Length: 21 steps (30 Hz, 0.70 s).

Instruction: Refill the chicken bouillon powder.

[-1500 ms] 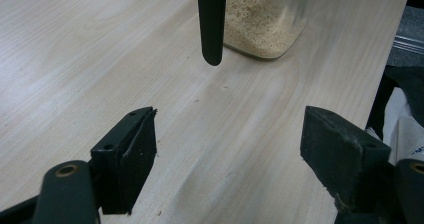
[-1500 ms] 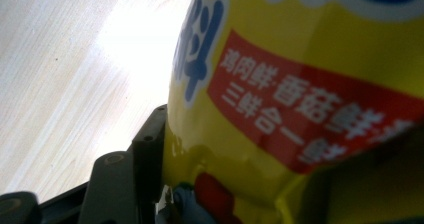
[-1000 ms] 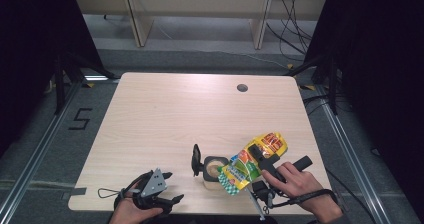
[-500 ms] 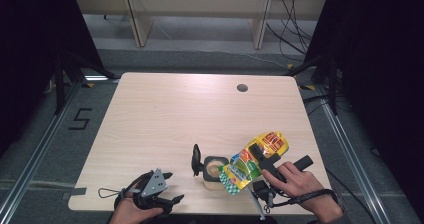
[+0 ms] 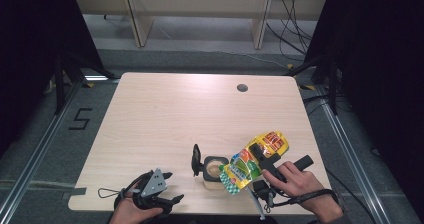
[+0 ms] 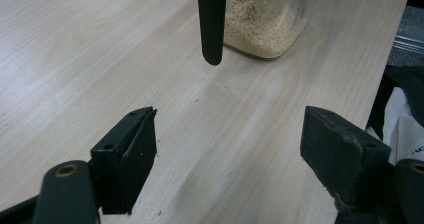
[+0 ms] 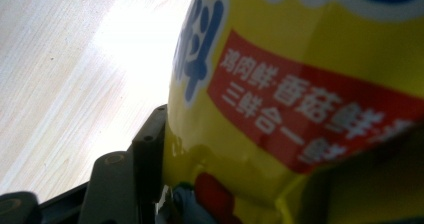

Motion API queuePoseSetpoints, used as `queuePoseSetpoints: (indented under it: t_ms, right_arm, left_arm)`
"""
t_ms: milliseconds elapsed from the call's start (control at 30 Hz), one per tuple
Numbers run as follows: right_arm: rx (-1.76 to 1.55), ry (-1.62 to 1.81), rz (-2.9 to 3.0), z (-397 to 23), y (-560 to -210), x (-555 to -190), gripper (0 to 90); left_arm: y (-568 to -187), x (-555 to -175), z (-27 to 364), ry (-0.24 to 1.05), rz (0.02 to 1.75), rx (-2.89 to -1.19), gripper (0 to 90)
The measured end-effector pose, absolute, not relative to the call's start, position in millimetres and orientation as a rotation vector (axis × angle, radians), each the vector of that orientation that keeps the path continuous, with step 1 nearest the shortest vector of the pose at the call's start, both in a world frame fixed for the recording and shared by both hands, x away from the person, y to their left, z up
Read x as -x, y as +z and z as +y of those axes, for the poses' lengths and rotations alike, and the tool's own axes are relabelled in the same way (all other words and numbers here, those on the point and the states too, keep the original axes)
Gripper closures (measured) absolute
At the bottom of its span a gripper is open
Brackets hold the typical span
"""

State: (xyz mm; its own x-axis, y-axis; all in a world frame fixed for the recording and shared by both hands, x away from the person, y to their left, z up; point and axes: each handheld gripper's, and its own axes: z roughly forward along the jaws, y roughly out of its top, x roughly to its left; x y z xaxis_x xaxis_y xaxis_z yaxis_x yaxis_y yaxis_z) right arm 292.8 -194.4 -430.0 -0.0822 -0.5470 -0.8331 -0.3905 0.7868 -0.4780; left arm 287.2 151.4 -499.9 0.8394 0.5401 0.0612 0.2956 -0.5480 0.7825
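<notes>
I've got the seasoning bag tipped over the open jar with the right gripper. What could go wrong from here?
1. The yellow seasoning bag hangs at a slant with its lower end beside the jar mouth rather than squarely over it, so granules may spill onto the table.
2. The right gripper pinches a soft bag, which could slip or buckle.
3. The left gripper sits open and away from the jar, so a nudge from the bag could shift or tip the unsteadied jar near the table edge.
</notes>
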Motion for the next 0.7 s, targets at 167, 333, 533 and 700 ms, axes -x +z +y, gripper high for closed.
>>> queuePoseSetpoints:
  t_ms: [167, 333, 533, 700]
  right_arm:
    - [0.745, -0.160, 1.703, -194.3, -430.2, -293.2, 40.5]
    - [0.746, -0.164, 1.699, -194.2, -429.9, -292.9, 40.5]
    - [0.752, -0.173, 1.692, -193.9, -429.3, -291.9, 40.5]
    - [0.754, -0.168, 1.686, -193.8, -428.9, -291.6, 40.4]
  left_arm:
    - [-499.9, -287.0, 151.3, 0.375, 0.605, -2.180, 22.1]
    - [-499.8, -287.0, 151.4, 0.374, 0.605, -2.181, 22.1]
    - [-499.8, -287.0, 151.3, 0.374, 0.605, -2.182, 22.1]
    - [-499.8, -287.0, 151.4, 0.375, 0.604, -2.182, 22.1]
